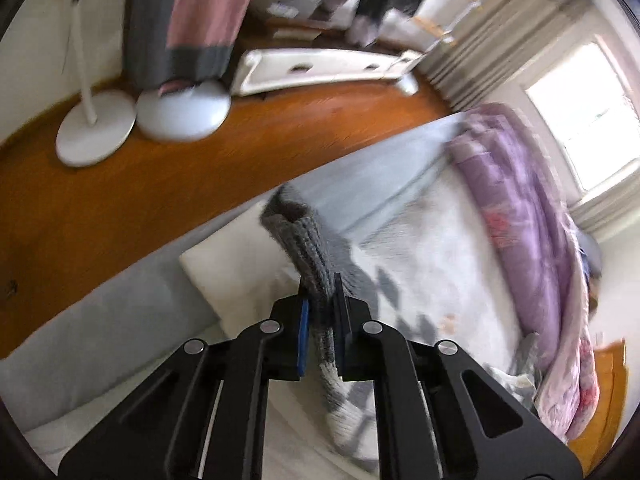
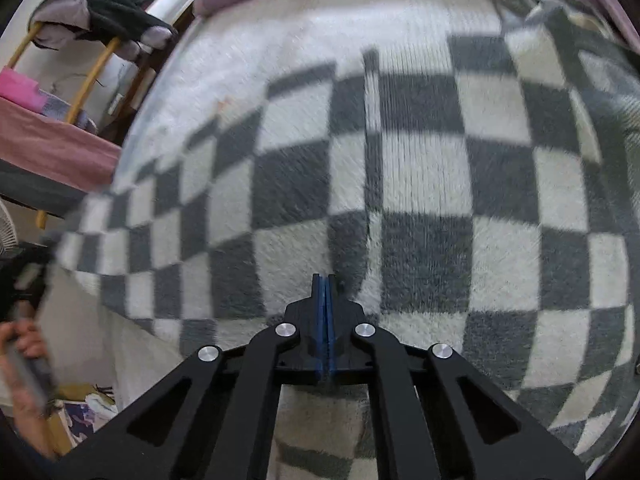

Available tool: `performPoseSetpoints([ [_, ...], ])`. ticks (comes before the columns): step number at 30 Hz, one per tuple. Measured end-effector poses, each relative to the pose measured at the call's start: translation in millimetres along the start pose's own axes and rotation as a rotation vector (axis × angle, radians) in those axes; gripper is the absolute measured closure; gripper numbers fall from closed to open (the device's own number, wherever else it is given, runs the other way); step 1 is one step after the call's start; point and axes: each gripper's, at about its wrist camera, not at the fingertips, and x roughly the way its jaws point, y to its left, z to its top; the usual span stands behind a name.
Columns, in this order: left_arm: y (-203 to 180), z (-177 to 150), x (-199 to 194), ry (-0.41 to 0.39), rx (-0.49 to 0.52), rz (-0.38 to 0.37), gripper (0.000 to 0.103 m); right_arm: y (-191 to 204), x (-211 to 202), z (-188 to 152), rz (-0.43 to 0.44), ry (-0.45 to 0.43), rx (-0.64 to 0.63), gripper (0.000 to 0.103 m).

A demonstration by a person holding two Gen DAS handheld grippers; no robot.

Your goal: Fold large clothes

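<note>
Left tool (image 1: 320,300) pinches checkered sweater (image 2: 400,200) cuff (blurred); right tool (image 2: 325,292) closed, apparently empty.

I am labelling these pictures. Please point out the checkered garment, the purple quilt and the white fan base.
checkered garment (image 2: 424,184): right wrist view, a dark square.
purple quilt (image 1: 516,184): left wrist view, its folded top.
white fan base (image 1: 94,134): left wrist view, the round foot.
</note>
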Motion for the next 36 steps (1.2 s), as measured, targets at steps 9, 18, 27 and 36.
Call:
performPoseSetpoints([
  [9,-145,-45,-103,-0.116,0.205,-0.177,0.094,-40,-27,7,0.170,0.006,0.080,0.102],
  [18,-325,-186,-99,-0.023,0.357,-0.297,0.094,-204,-191,-22,0.091,-0.229,0.153,0.099],
  [27,-461,-380,-17,0.211,0.488,-0.268,0.094,-437,-321,-89,-0.137,-0.361,0.370,0.099],
  [36,-519,-536,71,0.321,0.753,-0.030,0.094,-615,-369,-147,-0.286,-0.411,0.659,0.097],
])
